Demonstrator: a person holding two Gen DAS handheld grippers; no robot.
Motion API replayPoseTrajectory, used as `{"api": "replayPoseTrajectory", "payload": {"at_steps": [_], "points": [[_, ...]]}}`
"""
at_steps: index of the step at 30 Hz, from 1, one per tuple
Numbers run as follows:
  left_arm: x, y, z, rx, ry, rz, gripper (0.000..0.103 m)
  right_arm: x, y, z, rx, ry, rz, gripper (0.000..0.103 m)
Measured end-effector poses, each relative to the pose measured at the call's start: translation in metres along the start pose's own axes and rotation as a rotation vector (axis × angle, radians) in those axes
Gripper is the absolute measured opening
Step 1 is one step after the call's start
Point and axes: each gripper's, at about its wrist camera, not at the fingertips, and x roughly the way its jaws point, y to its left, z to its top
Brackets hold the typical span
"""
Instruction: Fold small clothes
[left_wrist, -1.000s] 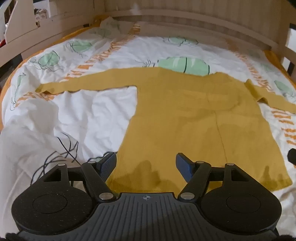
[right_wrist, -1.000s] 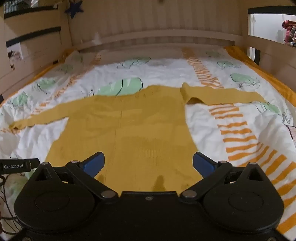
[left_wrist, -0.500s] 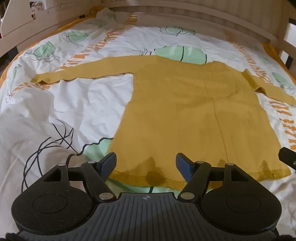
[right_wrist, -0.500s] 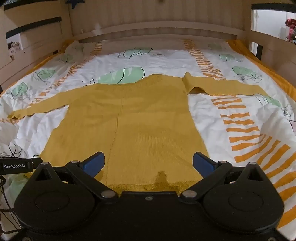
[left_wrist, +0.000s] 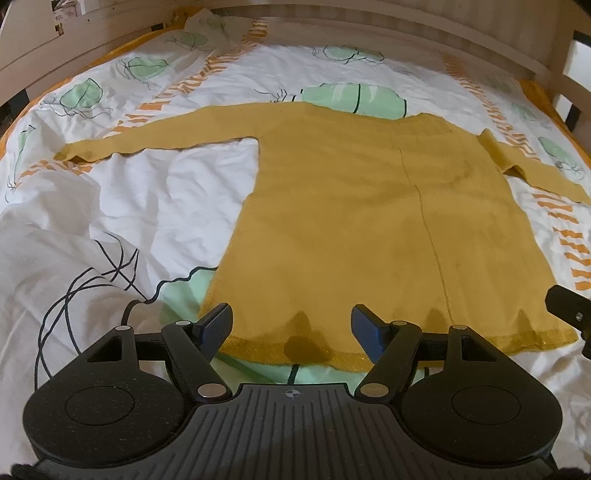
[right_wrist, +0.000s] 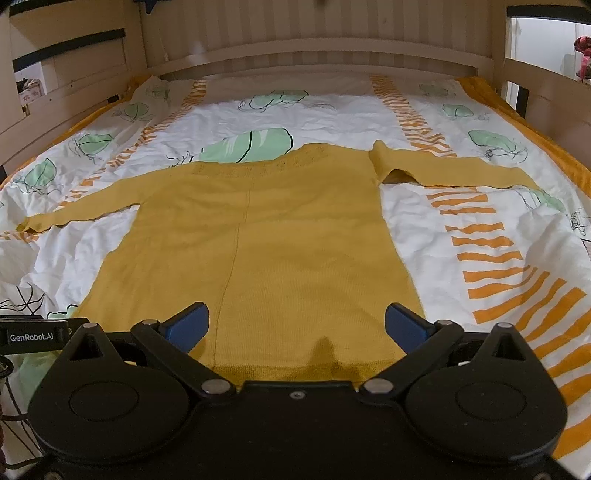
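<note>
A mustard-yellow knit sweater (left_wrist: 369, 206) (right_wrist: 280, 236) lies flat on the bed, sleeves spread to both sides and hem nearest me. Its right sleeve (right_wrist: 443, 170) has a small fold at the shoulder. My left gripper (left_wrist: 291, 326) stands open just above the left part of the hem, nothing between its blue pads. Over the right part of the hem my right gripper (right_wrist: 295, 325) is open too and holds nothing. A black edge of the right gripper (left_wrist: 569, 306) shows at the right border of the left wrist view.
The bed cover (right_wrist: 480, 236) is white with green leaf prints and orange stripes, and it is rumpled at the near left (left_wrist: 55, 251). A wooden bed frame (right_wrist: 295, 55) rises behind and on both sides. The left gripper's labelled black part (right_wrist: 33, 336) shows at the left edge.
Both views have pulled back and tilted down a little: the sweater's hem, earlier hidden behind the grippers' bodies, now shows between the fingers. The sweater has not moved and both grippers stay open.
</note>
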Motion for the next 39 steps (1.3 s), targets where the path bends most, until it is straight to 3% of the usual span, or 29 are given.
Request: {"api": "replayPoseTrajectory", "payload": {"at_steps": [39], "points": [[0.011, -0.001, 0.004, -0.016, 0.068, -0.02, 0.07, 0.01, 0.0, 0.003, 0.011, 0.032, 0.029, 0.101]]}}
